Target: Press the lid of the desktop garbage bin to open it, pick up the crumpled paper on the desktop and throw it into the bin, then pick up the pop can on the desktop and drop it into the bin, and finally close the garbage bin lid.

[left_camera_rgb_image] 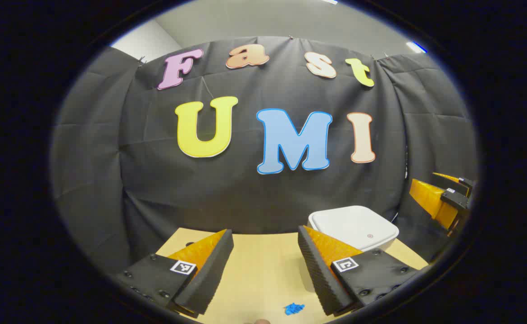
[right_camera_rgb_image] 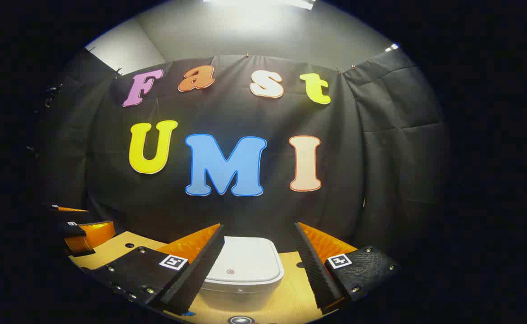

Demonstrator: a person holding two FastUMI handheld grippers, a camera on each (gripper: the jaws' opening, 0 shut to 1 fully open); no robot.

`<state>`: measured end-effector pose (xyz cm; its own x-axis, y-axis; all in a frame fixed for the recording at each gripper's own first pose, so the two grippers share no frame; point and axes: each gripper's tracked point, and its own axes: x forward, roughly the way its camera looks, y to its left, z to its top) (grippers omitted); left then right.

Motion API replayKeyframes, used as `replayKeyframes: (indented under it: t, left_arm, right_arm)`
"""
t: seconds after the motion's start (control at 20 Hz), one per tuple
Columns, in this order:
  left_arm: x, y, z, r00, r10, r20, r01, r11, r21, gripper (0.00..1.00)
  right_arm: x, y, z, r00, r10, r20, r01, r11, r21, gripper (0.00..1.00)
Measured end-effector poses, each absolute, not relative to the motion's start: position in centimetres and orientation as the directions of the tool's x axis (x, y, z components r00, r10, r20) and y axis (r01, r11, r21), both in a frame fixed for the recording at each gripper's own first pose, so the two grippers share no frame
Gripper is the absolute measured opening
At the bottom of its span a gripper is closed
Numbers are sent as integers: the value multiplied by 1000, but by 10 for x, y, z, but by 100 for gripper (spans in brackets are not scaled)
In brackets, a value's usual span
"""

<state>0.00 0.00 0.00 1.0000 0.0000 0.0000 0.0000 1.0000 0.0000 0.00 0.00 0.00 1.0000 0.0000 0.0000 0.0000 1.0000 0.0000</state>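
Both grippers hang wide open over the wooden table, gripping nothing. Left gripper; right gripper right above the bin, a rounded white plastic box, smooth lid shut. Crumpled blue paper sits near.

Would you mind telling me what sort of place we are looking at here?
Probably a staged recording booth, not a home: black cloth wall behind a small wooden table, holding a closed white garbage bin, with a plain ceiling and strip light above.
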Motion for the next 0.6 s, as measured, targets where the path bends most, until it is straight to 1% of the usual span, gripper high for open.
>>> replayKeyframes:
  t: [0.05, 0.1, 0.15, 0.2, 0.6]
  left_arm:
    - [1, 1, 1, 1000, 6, 2, -6, 1000, -3, 96]
    - [1, 3, 2, 1000, 15, 6, -15, 1000, -4, 95]
    - [2, 5, 4, 1000, 21, 14, -21, 1000, -6, 95]
    - [2, 6, 7, 999, 24, 22, -24, 1000, -10, 95]
    - [-3, 2, 18, 997, 41, 68, -40, 999, -15, 95]
  right_arm:
    - [1, 0, -1, 1000, 3, -6, -3, 1000, -3, 100]
    - [2, 1, -2, 1000, 9, -12, -9, 1000, -5, 97]
    - [3, 2, -3, 1000, 13, -16, -13, 1000, -8, 97]
    - [4, 2, -3, 1000, 15, -18, -15, 1000, -10, 100]
    - [5, 2, -3, 999, 35, -24, -36, 999, -19, 100]
